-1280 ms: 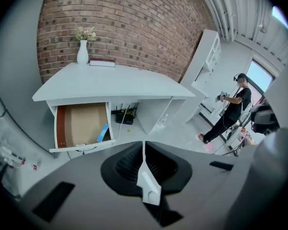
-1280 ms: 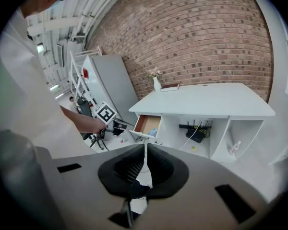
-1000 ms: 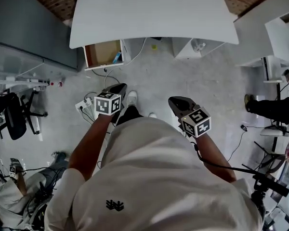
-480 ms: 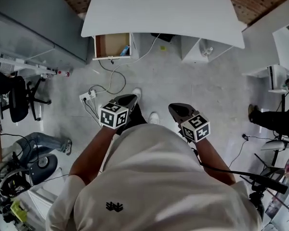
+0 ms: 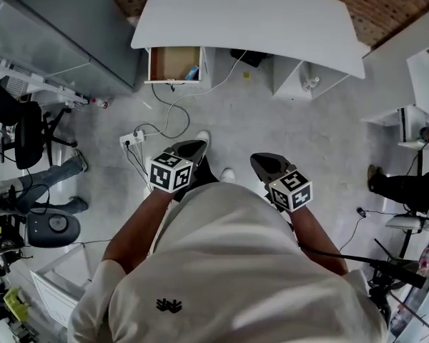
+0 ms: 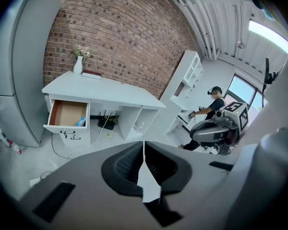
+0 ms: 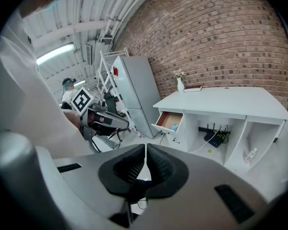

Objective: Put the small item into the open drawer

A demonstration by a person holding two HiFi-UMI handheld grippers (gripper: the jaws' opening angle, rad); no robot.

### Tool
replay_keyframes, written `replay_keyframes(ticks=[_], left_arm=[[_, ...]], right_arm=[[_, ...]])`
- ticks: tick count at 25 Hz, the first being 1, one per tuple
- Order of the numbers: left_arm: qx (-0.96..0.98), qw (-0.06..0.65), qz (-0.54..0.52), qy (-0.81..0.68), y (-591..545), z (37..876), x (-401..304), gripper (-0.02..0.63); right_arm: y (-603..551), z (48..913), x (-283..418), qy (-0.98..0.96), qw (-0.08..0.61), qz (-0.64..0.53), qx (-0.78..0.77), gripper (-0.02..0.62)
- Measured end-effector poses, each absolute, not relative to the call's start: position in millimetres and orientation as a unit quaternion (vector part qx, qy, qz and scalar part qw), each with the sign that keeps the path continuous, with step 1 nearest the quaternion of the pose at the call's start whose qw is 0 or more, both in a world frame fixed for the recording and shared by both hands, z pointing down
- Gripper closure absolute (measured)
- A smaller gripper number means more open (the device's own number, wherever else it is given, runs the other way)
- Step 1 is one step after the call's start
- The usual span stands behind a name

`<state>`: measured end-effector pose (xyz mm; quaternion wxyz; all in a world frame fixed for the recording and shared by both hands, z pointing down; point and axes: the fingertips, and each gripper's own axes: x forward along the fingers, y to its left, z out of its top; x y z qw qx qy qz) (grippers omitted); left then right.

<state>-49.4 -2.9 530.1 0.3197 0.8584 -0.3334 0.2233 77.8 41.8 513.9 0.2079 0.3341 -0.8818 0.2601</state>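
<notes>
The left gripper [image 5: 190, 148] and right gripper [image 5: 263, 164] are pressed together, empty. The blue item [image 5: 192, 72] in the drawer [image 5: 170, 63] looks light; pinch its sides.

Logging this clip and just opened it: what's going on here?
A person stands back from the white desk, holding the left claw and the right claw out in front of the body. Both are shut with nothing between them. The desk's open drawer has a small blue item lying in it; neither claw is near it.
</notes>
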Motion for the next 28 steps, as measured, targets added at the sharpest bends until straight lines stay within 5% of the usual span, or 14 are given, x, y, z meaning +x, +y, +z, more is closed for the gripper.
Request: replay_keyframes(ticks=[28], left_arm=[[0.858, 0.311, 0.238, -0.331, -1.9, 537.1, -38.2, 0.575]], right_arm=[[38.0, 515.6, 81.6, -0.889, 0.207, 0.247, 0.326, 0.56]])
